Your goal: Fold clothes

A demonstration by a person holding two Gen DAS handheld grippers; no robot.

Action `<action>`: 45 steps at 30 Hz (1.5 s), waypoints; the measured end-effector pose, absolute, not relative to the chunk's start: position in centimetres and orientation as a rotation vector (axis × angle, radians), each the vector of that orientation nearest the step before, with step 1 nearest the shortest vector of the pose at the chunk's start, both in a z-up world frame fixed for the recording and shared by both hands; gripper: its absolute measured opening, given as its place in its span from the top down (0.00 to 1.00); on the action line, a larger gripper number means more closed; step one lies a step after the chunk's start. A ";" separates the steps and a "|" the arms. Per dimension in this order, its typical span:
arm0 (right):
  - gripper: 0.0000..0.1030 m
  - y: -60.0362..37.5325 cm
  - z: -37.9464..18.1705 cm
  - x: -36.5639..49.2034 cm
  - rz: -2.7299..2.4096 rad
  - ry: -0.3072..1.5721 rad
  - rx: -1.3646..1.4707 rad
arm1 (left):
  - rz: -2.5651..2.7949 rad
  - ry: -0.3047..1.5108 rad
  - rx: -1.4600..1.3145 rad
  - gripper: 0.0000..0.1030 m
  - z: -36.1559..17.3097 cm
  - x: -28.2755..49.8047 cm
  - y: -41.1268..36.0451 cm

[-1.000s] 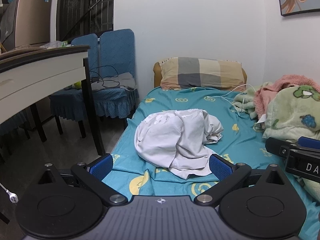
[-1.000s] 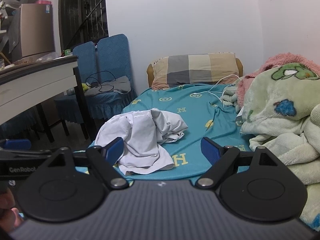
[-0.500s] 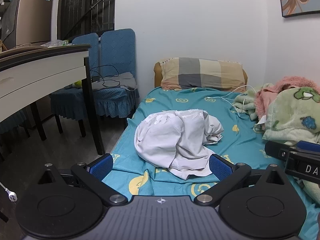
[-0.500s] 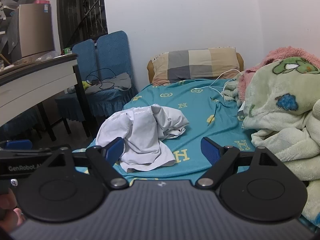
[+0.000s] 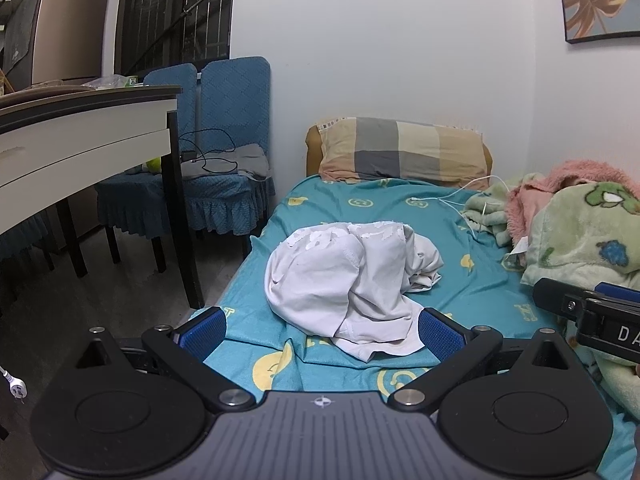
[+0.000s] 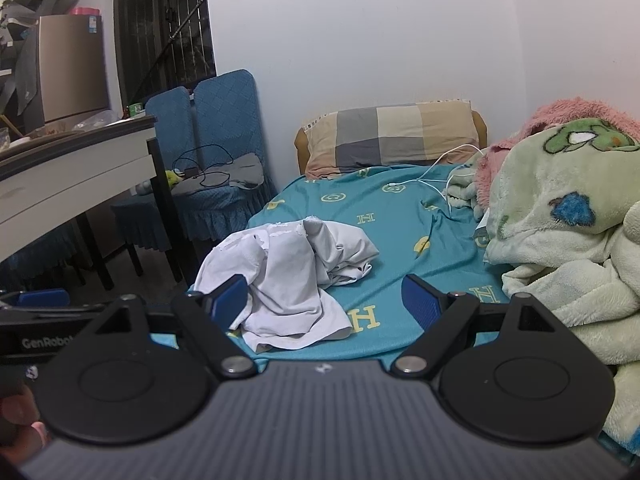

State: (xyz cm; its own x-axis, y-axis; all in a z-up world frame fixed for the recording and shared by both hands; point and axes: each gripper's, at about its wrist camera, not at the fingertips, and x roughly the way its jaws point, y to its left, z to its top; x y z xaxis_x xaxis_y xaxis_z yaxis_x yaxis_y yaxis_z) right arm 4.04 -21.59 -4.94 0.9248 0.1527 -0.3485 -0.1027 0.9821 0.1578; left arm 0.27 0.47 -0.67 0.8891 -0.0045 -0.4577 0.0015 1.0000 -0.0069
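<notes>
Crumpled white garment (image 5: 352, 280) lies in a heap on the teal bedsheet (image 5: 472, 280), toward the bed's near left edge, well short of the checked pillow (image 5: 400, 152). Left tool (image 5: 320, 328) is spread wide and empty, its 2 blue pads flanking the heap's near hem. Right tool (image 6: 324, 304) is likewise spread, gripping nothing. Green fleece blanket (image 6: 560, 220) is piled right of the garment.

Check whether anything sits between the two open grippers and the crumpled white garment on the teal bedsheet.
Nothing visible does. The crumpled white garment lies alone on the teal patterned bedsheet, directly ahead of the left gripper and the right gripper. The green fleece blanket lies off to the right.
</notes>
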 end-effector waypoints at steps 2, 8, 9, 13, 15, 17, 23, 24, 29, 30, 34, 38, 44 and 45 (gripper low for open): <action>0.17 -21.6 -4.9 4.0 0.129 0.365 0.136 | 0.003 0.473 -0.007 0.00 -0.7 0.3 0.5; 0.17 -21.7 -4.7 3.8 0.117 0.341 0.128 | 0.002 0.473 -0.012 0.00 -0.8 0.5 0.5; 0.17 -21.7 -4.6 3.8 0.114 0.333 0.129 | 0.002 0.476 -0.010 0.00 -0.9 0.5 0.5; 0.17 -22.1 -4.5 3.7 0.112 0.318 0.149 | 0.000 0.492 -0.011 0.00 -1.3 0.8 0.4; 0.17 -22.4 -4.5 3.7 0.116 0.319 0.161 | -0.002 0.498 -0.013 0.00 -1.5 0.9 0.4; 0.17 -22.5 -4.5 3.7 0.115 0.318 0.173 | -0.004 0.496 -0.008 0.01 -1.7 0.9 0.3; 0.17 -23.2 -4.2 3.2 0.097 0.315 0.194 | -0.098 0.526 0.039 0.08 -2.5 2.4 -1.5; 0.17 -23.5 -4.2 3.1 0.092 0.316 0.200 | -0.103 0.534 0.055 0.10 -2.7 3.2 -2.1; 0.17 -25.7 -4.4 3.1 0.060 0.316 0.287 | -0.118 0.595 0.133 0.19 -4.6 9.4 -5.1; 0.17 -26.2 -4.5 3.3 0.054 0.320 0.312 | -0.119 0.605 0.151 0.21 -5.1 10.9 -5.7; 0.17 -27.7 -4.9 4.4 0.041 0.330 0.363 | -0.108 0.626 0.233 0.26 -7.6 16.6 -8.0; 0.17 -28.6 -5.7 5.8 0.042 0.337 0.393 | -0.083 0.630 0.303 0.30 -10.6 21.7 -9.9; 0.17 -29.1 -8.0 9.0 0.039 0.388 0.398 | -0.006 0.603 0.389 0.36 -14.9 28.1 -12.0; 0.17 -29.1 -8.3 9.5 0.038 0.396 0.397 | -0.003 0.600 0.395 0.39 -15.3 28.7 -12.0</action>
